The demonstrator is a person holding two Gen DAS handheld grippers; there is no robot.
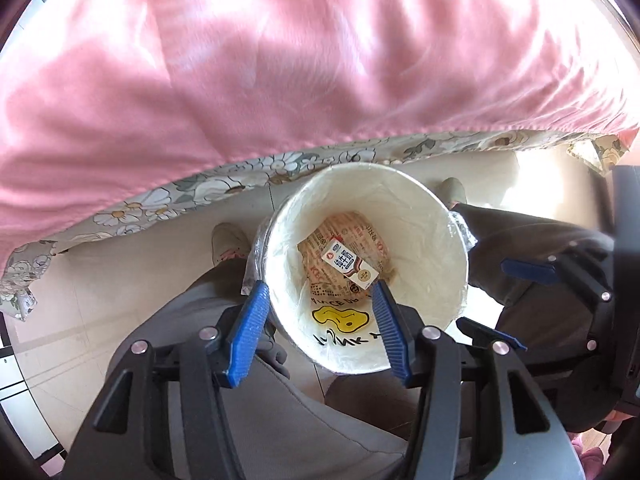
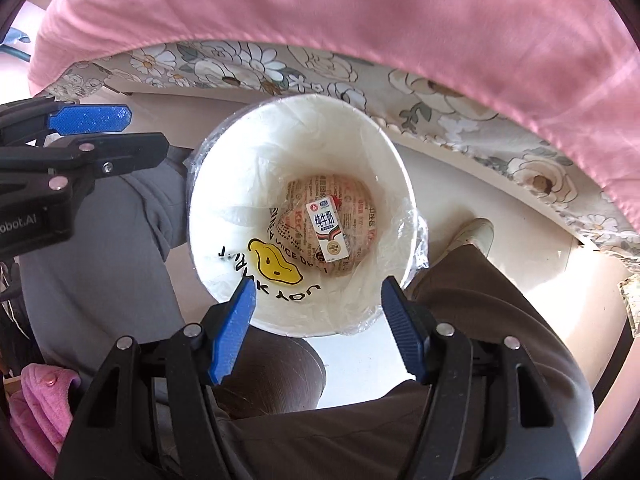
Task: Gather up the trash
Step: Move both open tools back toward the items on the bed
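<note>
A white trash bin (image 1: 436, 248) with a clear liner stands on the floor between the person's feet; it also shows in the right wrist view (image 2: 224, 184). Inside lie a small white milk carton (image 1: 349, 265) (image 2: 329, 229) and a brown printed paper bag (image 1: 352, 226) (image 2: 360, 204). My left gripper (image 1: 320, 292) is open and empty, hovering above the bin's near rim. My right gripper (image 2: 318, 290) is open and empty, also above the near rim. The right gripper appears at the right of the left wrist view (image 1: 508, 292); the left gripper appears at the left of the right wrist view (image 2: 120, 128).
A bed with a pink blanket (image 1: 280, 60) (image 2: 360, 8) and floral sheet (image 1: 248, 172) (image 2: 440, 92) runs behind the bin. The person's legs (image 1: 532, 248) (image 2: 112, 248) and shoes (image 1: 230, 240) (image 2: 476, 236) flank the bin on the pale floor (image 1: 492, 168).
</note>
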